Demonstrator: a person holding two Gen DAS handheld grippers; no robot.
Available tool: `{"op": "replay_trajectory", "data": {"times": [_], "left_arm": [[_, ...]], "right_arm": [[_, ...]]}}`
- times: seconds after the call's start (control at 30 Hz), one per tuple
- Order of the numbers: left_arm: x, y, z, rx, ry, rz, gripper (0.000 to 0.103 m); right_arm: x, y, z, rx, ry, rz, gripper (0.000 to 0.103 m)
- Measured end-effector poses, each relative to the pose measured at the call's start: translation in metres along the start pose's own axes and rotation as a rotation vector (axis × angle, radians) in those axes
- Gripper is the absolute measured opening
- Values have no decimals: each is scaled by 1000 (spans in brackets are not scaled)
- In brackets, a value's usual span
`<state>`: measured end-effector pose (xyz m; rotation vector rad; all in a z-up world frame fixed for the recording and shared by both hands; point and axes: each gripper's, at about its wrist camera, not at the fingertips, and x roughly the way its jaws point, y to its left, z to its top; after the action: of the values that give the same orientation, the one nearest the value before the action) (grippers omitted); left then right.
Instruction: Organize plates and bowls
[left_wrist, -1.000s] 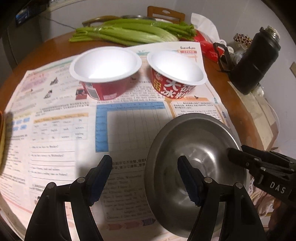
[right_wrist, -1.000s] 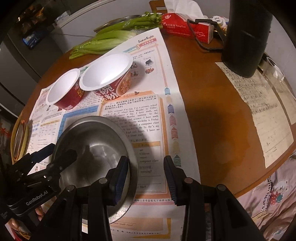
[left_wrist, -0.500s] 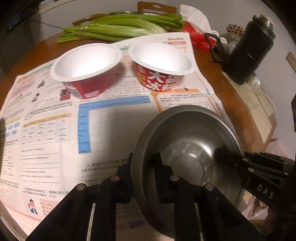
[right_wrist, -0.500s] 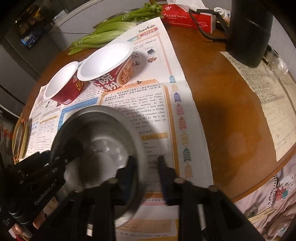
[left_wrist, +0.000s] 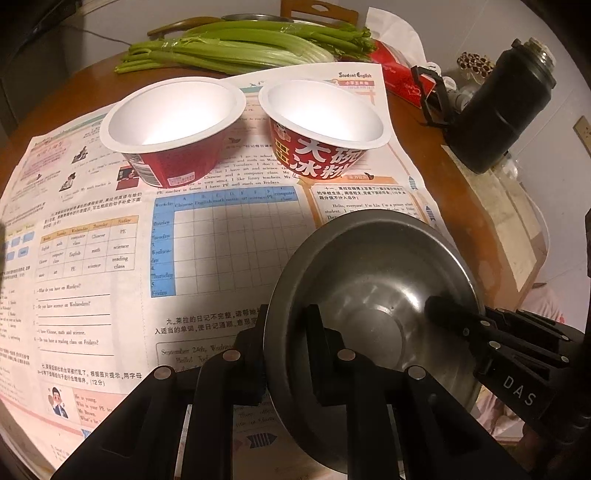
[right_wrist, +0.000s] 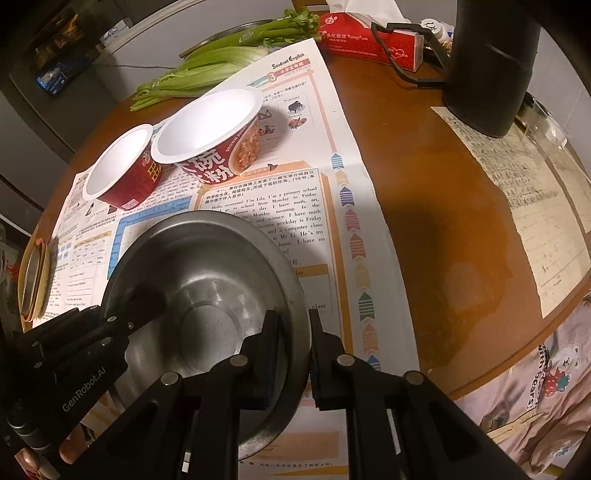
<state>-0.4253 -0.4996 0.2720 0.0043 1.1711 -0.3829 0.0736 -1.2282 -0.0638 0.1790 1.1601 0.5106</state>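
At the table's left edge, only the right wrist view showed a yellow-rimmed dish (right_wrist: 32, 280). Farther in, two red paper bowls (left_wrist: 173, 129) (left_wrist: 323, 127) stood side by side on the newspaper (left_wrist: 229, 254), with celery (left_wrist: 243, 46) along the far edge. The steel bowl (left_wrist: 373, 295) sat on the newspaper near the table's near edge. The left gripper (left_wrist: 286, 345) was clenched on its left rim, one finger inside and one outside; the right gripper (right_wrist: 293, 341) pinched its right rim the same way. Only the left wrist view showed the flask (left_wrist: 498, 114) whole, cap included; the right wrist view alone showed the tissue box (right_wrist: 369, 40) clearly. A second earlier both grippers stood spread apart at the steel bowl; half a second earlier they were already gripping it.
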Motion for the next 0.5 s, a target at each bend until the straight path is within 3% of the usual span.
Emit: {"op": "replay_trajectory", "data": {"times": [0.5], "left_arm": [[-26,37,0,-51,-60,57,21]], "right_arm": [[-10,43,7,-64,-24,-10,15]]}}
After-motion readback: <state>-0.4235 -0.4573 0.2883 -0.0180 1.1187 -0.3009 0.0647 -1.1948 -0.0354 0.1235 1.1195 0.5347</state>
